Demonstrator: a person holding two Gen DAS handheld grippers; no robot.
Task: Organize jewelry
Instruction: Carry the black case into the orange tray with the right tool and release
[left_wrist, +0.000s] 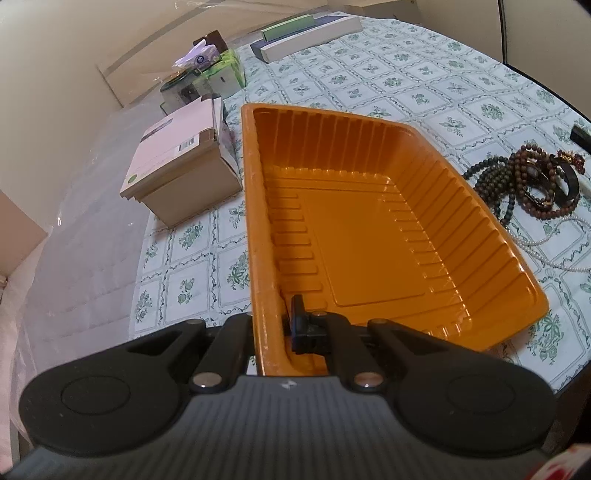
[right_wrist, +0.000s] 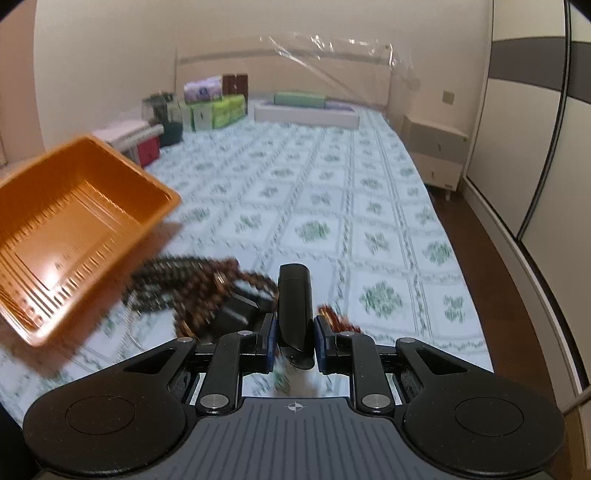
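Note:
An empty orange plastic tray is held tilted above a floral-patterned bed; my left gripper is shut on its near-left rim. It also shows in the right wrist view. A pile of dark and brown bead necklaces with a white pearl strand lies right of the tray, blurred in the right wrist view. My right gripper is shut on a black bangle, held edge-on just above the pile's right side.
A beige cardboard box sits left of the tray. Tissue packs and green boxes and a long white box line the headboard. The bed edge drops to a dark floor on the right, by a wardrobe.

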